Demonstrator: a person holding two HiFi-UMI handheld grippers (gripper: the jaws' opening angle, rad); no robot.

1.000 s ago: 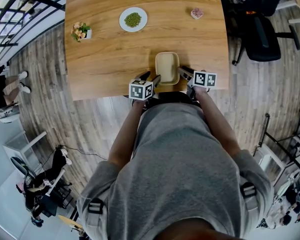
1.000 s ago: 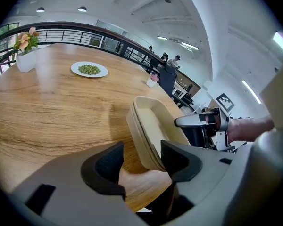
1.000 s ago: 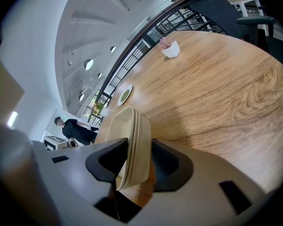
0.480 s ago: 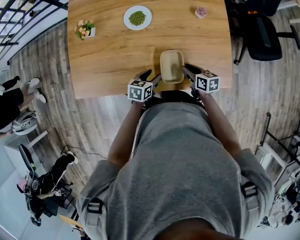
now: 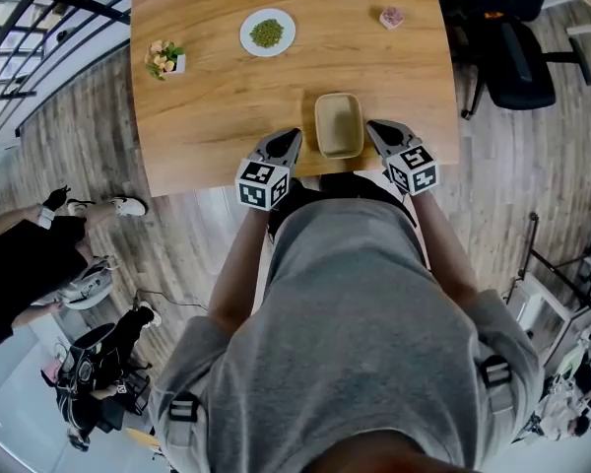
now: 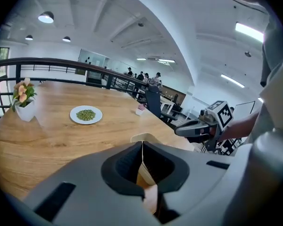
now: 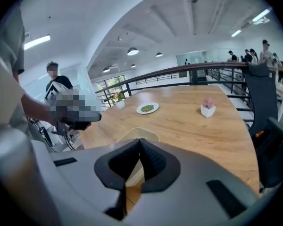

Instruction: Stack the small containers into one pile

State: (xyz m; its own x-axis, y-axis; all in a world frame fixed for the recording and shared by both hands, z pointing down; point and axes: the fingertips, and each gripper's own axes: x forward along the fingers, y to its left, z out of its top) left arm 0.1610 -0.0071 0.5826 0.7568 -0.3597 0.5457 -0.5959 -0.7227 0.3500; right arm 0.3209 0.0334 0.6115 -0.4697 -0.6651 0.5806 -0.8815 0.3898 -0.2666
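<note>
A beige rectangular container sits on the wooden table near its front edge. Whether others are nested in it I cannot tell. My left gripper hangs just left of it and my right gripper just right of it, both raised and clear of it. Both pairs of jaws have just closed with nothing between them. In the left gripper view the shut jaws point at the container's rim. The right gripper view shows shut jaws with the container beyond.
At the table's far side stand a white plate of green bits, a flower pot and a small pink plant pot. An office chair is to the right. A person walks on the floor at the left.
Both grippers have let go of the container's sides, drawn back and risen, and their jaws have gone from open to shut. The container stays on the table.
</note>
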